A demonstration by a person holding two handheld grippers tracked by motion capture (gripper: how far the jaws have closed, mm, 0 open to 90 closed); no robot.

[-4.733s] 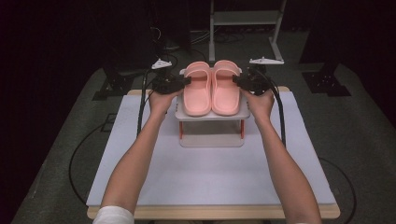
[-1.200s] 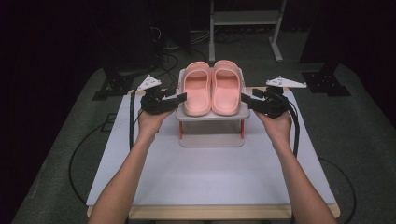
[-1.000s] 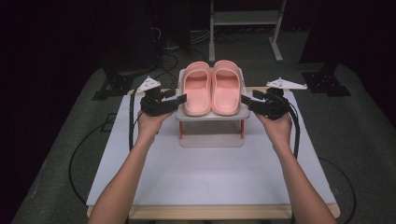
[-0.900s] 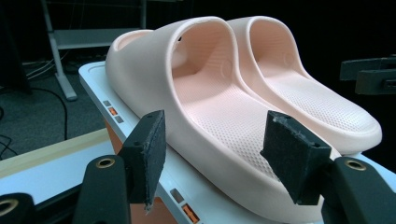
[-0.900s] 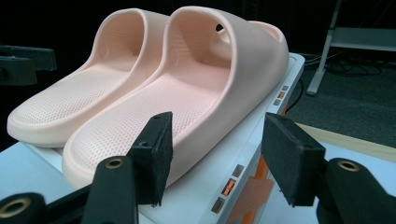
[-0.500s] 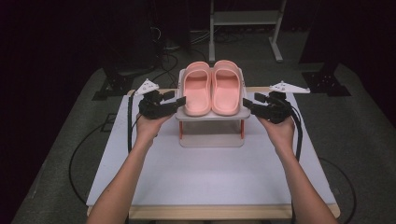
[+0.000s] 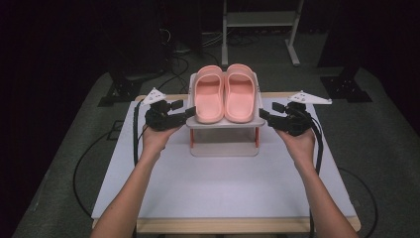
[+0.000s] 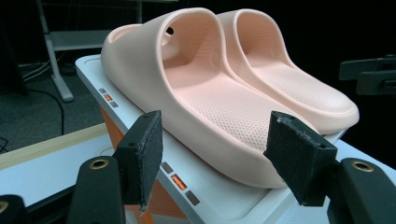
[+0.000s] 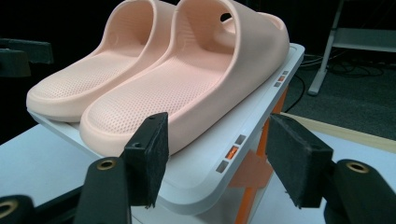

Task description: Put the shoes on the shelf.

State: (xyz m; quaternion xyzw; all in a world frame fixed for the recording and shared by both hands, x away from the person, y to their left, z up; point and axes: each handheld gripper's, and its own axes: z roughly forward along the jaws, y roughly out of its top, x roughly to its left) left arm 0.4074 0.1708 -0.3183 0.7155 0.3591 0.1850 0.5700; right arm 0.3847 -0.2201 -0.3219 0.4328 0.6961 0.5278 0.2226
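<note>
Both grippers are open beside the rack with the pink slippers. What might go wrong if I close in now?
The slippers sit loose and touching on the tilted top shelf; nudging one may shift both. The left gripper and right gripper sit level with the shelf edge, so the jaws may clamp it rather than a slipper.

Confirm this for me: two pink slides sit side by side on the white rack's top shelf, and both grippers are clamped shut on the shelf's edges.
One thing is wrong: neither gripper is clamped. The left gripper and right gripper are both open beside the rack, as each gripper view shows by its spread jaws. The two pink slides do sit side by side on the top shelf.
</note>
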